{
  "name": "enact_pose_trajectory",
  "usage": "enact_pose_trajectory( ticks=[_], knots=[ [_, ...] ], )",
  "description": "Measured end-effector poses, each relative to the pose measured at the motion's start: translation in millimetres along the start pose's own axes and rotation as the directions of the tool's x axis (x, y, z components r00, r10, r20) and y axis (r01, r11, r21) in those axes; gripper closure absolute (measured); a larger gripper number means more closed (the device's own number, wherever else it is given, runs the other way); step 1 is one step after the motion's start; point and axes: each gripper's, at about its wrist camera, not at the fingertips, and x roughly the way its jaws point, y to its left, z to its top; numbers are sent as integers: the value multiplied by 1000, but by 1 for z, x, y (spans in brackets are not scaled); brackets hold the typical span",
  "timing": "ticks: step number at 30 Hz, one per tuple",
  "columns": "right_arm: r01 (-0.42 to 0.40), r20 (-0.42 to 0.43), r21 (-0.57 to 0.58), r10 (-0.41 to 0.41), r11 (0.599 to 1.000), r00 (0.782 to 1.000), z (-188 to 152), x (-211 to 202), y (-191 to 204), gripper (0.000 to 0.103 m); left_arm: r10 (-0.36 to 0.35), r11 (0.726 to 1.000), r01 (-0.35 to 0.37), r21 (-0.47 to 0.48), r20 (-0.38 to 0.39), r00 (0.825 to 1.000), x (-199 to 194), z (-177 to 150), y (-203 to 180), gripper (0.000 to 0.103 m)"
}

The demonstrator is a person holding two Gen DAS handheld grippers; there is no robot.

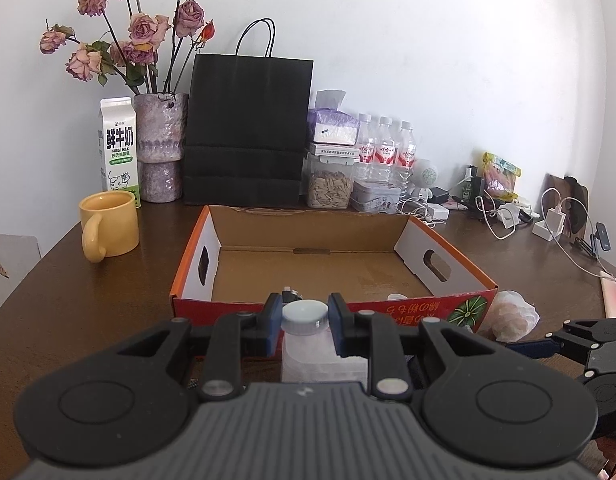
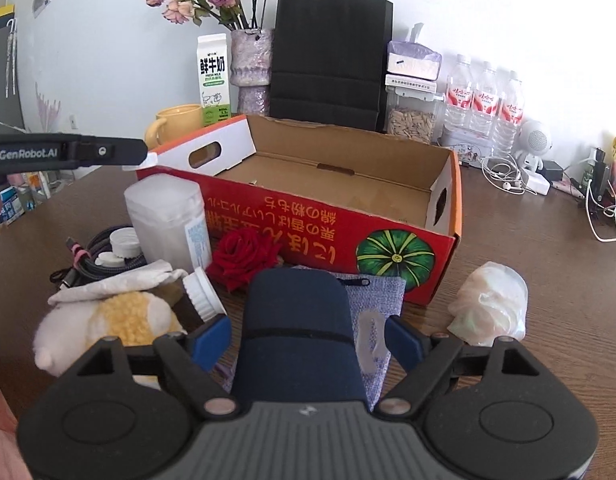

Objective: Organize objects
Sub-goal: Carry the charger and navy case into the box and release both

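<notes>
My left gripper (image 1: 304, 312) is shut on the capped top of a translucent white bottle (image 1: 308, 354), held just before the front wall of the red and orange cardboard box (image 1: 428, 310). My right gripper (image 2: 308, 338) stands open astride a navy blue case (image 2: 296, 320) that lies on a grey fabric pouch (image 2: 378, 292); neither pad touches the case. A red rose (image 2: 244, 258), a plush toy (image 2: 108, 328), a white-capped jar (image 2: 204, 292), a large frosted bottle (image 2: 164, 216) and coiled cables (image 2: 92, 260) are heaped left of the case, in front of the box (image 2: 308, 216).
A crumpled plastic bag (image 2: 488, 304) lies right of the pouch. Behind the box stand a yellow mug (image 1: 108, 224), milk carton (image 1: 118, 148), flower vase (image 1: 160, 148), black paper bag (image 1: 248, 132), seed jar (image 1: 330, 188) and water bottles (image 1: 384, 152). Chargers and cords (image 1: 504, 216) crowd the right.
</notes>
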Motion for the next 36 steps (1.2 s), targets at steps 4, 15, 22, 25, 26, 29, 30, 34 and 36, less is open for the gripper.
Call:
enact_pose_trajectory(
  ticks=[4, 15, 22, 25, 26, 29, 30, 34, 36],
  knots=[
    [2, -10, 9, -2, 1000, 1000, 1, 9, 1, 20, 7, 1000, -7, 0, -3, 1000, -1, -2, 3, 78],
    [-37, -61, 14, 38, 999, 997, -3, 22, 1, 35, 0, 1000, 0, -9, -7, 1000, 1, -3, 5, 78],
    [-53, -47, 52, 55, 997, 997, -5, 19, -5, 40, 7, 1000, -7, -13, -4, 1000, 0, -3, 6, 78],
    [-49, -19, 50, 50, 998, 999, -3, 10, -4, 40, 11, 1000, -11, -12, -1, 1000, -1, -2, 7, 78],
    [-48, -7, 47, 48, 998, 999, -1, 6, -4, 40, 11, 1000, -11, -12, 1, 1000, -1, -1, 7, 78],
    [-45, 32, 37, 44, 998, 999, 7, -6, -4, 40, 12, 1000, -12, -11, 11, 1000, -1, 2, 7, 78],
    [-44, 44, 31, 42, 999, 998, 10, -10, -4, 40, 13, 1000, -12, -10, 15, 1000, -1, 4, 6, 78],
    [-29, 96, 17, 28, 999, 995, 26, -21, -6, 40, 14, 1000, -13, -6, 30, 999, 3, 12, 6, 78],
    [-18, 121, 16, 16, 1000, 993, 34, -25, -8, 40, 13, 1000, -13, -4, 38, 999, 6, 17, 6, 78]
  ],
)
